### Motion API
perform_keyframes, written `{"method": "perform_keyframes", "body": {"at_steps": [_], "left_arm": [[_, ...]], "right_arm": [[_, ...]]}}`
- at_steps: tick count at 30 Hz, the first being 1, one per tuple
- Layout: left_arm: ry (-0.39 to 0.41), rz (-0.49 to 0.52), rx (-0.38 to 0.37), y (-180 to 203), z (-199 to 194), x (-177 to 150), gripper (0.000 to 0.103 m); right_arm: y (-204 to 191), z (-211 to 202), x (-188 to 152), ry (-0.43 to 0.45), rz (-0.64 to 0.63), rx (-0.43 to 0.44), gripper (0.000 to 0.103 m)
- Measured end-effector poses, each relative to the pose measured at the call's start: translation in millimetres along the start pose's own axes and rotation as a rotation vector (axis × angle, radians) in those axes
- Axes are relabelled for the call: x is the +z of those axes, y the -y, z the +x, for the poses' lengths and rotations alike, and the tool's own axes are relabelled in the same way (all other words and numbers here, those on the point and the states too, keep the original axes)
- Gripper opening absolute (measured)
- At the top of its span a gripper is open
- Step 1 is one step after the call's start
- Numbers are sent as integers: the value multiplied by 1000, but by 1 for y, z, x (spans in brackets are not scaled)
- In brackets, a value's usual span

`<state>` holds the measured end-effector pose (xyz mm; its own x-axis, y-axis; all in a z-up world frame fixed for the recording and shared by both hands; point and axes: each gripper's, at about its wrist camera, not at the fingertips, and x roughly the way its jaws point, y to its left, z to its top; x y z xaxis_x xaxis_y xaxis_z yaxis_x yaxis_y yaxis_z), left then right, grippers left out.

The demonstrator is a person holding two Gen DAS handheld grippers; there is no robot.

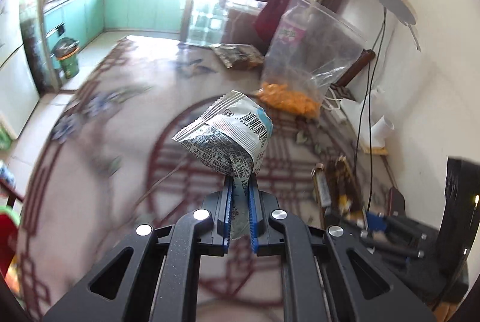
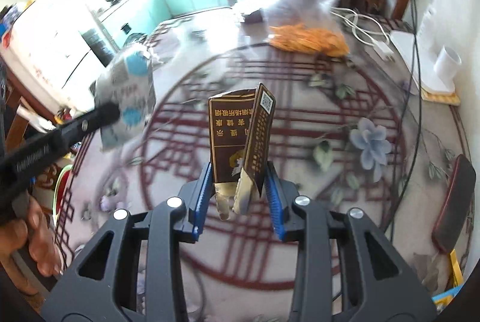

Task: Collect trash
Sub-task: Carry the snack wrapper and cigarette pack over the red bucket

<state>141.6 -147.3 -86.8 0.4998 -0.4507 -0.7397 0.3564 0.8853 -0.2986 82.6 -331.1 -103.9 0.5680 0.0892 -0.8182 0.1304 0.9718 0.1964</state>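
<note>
Blue-padded left gripper (image 1: 240, 187), seen from the left wrist: clamped tight on a crumpled white snack wrapper (image 1: 231, 136), pinched by its lower tail, bulk standing up beyond the fingertips. Angled steeply down over a round patterned tablecloth (image 1: 120, 142). Further ahead and right, a clear plastic bag (image 1: 312, 52) with orange bits at the bottom; beyond that, a dark packet (image 1: 240, 55). Far left, a green bin (image 1: 67, 58) by teal kitchen cabinets (image 1: 129, 7).

From the right wrist: right gripper (image 2: 238, 172) partly closed, pressing on a torn brown cigarette carton (image 2: 237, 136) held upright between the pads. Tilted down over the same cloth, blue flower print (image 2: 370, 142) to the right. Up left, the other gripper with its wrapper, blurred; a hand (image 2: 30, 238) at the lower left edge.
</note>
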Motion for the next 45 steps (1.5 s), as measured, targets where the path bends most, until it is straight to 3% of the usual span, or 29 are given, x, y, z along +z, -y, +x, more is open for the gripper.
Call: {"method": "perform_keyframes", "body": {"at_steps": [12,30,45], "left_arm": [[-16,-48,10,-96,-66,-54,7],[-25,-43,-16,-179,-105,-74,7],[-3,-151,69,-257,-137,-95,7]], "right_arm": [[-102,-18,-23,30,-85,-36,34],[-203,-19,-52,33,-115,-67,34],[-281,-7,-61,18,-226,-9,34]]}}
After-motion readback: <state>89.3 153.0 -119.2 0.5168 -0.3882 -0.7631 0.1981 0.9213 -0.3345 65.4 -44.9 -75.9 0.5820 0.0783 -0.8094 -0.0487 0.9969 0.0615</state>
